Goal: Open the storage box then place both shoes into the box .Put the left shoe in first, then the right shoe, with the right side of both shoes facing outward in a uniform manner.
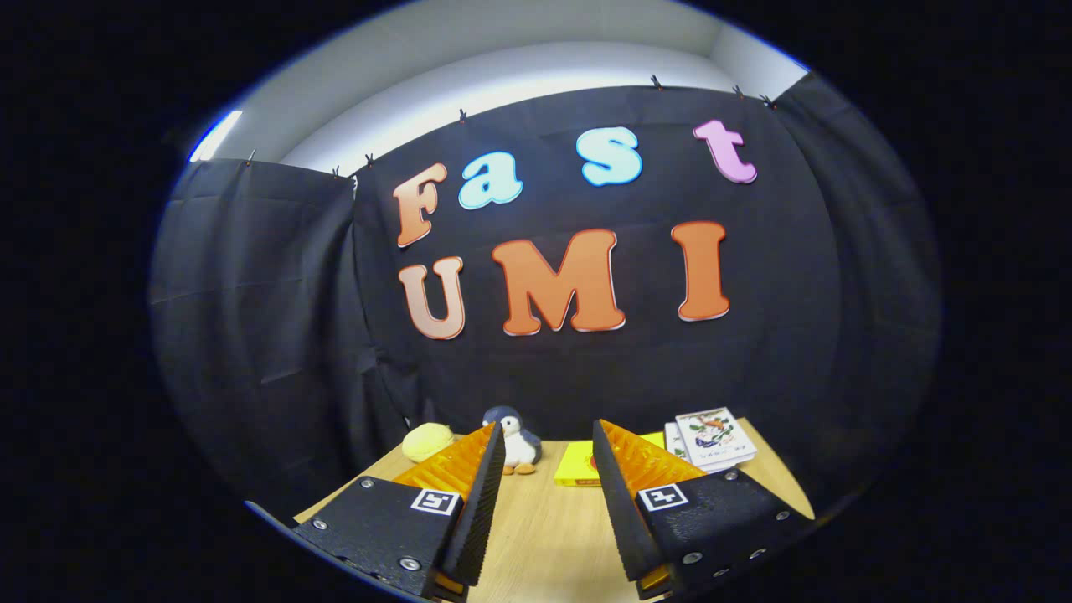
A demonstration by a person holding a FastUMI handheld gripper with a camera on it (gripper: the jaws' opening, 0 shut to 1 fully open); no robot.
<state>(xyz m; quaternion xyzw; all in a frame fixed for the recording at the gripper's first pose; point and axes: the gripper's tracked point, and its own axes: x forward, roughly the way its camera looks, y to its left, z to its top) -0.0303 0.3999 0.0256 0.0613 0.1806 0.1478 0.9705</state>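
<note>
My gripper [548, 440] is open, held level above the wooden table [544, 528], with nothing between its fingers. Its two fingers point toward the back of the table and the black cloth wall.
At the table's far edge stand a small penguin plush [517, 439], a yellow round plush [427, 441] to its left, a flat yellow box [576, 465] just beyond the fingers, and a stack of white booklets [712, 437] to the right.
</note>
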